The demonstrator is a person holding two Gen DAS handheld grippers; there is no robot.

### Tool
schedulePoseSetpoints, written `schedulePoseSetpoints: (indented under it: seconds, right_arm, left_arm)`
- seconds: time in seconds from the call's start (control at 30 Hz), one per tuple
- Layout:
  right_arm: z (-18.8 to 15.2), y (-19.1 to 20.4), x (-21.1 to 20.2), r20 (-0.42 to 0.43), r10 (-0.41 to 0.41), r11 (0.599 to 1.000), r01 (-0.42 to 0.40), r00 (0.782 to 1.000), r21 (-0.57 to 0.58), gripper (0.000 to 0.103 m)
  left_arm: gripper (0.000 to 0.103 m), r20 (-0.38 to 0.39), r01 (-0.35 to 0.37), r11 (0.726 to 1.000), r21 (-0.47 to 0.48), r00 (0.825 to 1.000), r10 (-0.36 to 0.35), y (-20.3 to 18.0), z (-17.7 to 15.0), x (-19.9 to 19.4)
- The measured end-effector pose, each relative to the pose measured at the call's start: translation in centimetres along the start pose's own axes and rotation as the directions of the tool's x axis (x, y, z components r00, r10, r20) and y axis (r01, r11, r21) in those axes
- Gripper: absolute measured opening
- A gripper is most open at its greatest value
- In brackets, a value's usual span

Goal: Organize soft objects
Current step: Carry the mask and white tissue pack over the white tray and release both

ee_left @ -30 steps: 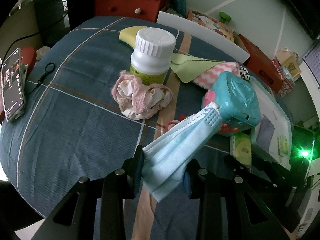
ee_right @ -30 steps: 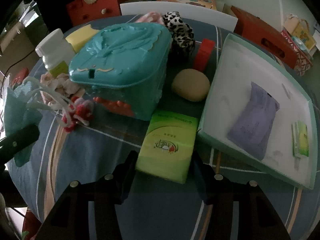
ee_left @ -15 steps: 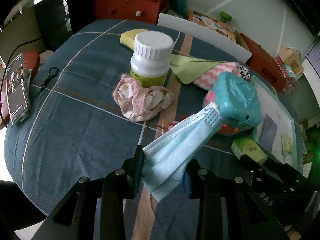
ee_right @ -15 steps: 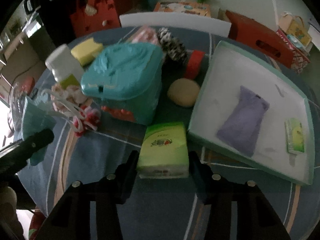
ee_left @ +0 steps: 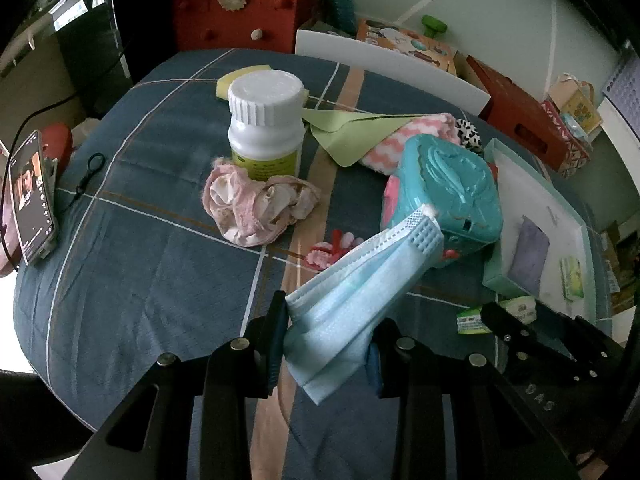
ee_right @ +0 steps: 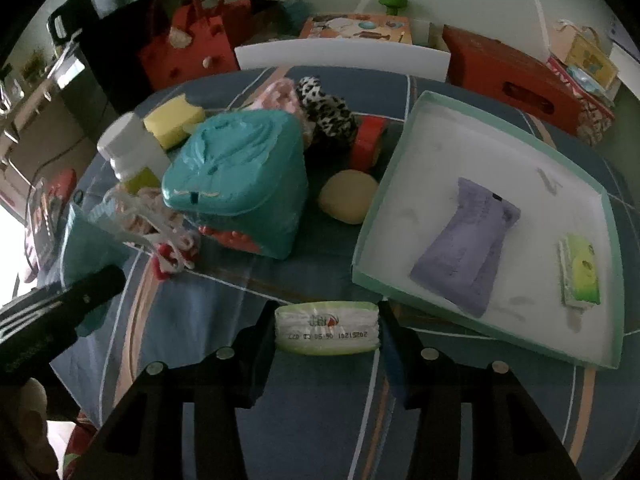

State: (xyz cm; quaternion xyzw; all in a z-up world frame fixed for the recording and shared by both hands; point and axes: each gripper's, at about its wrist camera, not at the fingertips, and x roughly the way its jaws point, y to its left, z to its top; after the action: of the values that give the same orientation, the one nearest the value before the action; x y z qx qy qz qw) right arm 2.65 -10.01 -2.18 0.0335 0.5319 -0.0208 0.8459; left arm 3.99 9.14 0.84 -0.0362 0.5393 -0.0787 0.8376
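- L wrist: my left gripper (ee_left: 326, 338) is clamped on the blue face mask (ee_left: 360, 280), held off the cloth; tray (ee_left: 494, 156) at 3 o'clock. Keep squeeze steady.
- R wrist: my right gripper (ee_right: 326, 330) pinches the tissue pack (ee_right: 327, 328) by its sides, clear of the table; tray rim (ee_right: 366, 236) at 1 o'clock. Lift over rim, then release.

- One pale blue face mask (ee_left: 352, 300).
- Two green tissue packs — one (ee_right: 327, 328) off the surface, one (ee_right: 581, 276) lying in the tray.
- One shallow tray (ee_right: 500, 120) with a mint rim.
- One lilac pouch (ee_right: 468, 248), inside the tray.
- One white bottle (ee_left: 266, 128) with a ribbed cap.
- One teal lidded box (ee_right: 236, 176).
- One yellow sponge (ee_right: 172, 124).
- One crumpled pink cloth (ee_left: 252, 208).
- One light green cloth (ee_left: 348, 136).
- One pink-and-white zigzag towel (ee_left: 404, 144).
- One leopard-print item (ee_right: 326, 108).
- One pale yellow rounded lump (ee_right: 348, 196).
- One phone (ee_left: 30, 196), screen lit.
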Motion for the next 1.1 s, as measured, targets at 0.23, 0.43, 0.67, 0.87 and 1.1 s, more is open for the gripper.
schedulePoseSetpoints:
  seconds: [0.23, 0.43, 0.67, 0.87, 1.1]
  right_arm:
    - [-0.3, 0.3, 2.2, -0.062, -0.031, 0.999, 0.03, 0.998, -0.015, 0.051]
    - [-0.1, 0.7, 2.4, -0.053, -0.044, 0.999, 0.042, 0.998, -0.03, 0.051]
    - [0.0, 0.7, 1.9, -0.028, -0.046, 0.999, 0.045, 0.999, -0.02, 0.049]
    - [0.5, -0.7, -1.8, 0.072, -0.023, 0.999, 0.021, 0.997, 0.027, 0.049]
    - [1.4, -2.7, -4.9, 0.134, -0.043, 0.996, 0.032, 0.99, 0.08, 0.049]
  left_arm:
    - [0.035, -0.002, 0.02, 1.0, -0.014, 1.0, -0.02, 0.4, 0.0, 0.0]
    - [0.035, -0.007, 0.035, 0.999, -0.027, 0.999, -0.035, 0.8, -0.1, 0.1]
    - [0.035, -0.005, 0.038, 0.999, -0.027, 0.999, -0.038, 0.8, -0.1, 0.0]
    - [0.035, 0.016, 0.038, 0.999, -0.024, 0.999, -0.038, 0.6, 0.1, -0.9]
    - [0.035, 0.045, 0.034, 0.999, 0.023, 0.998, -0.035, -1.8, 1.4, -2.7]
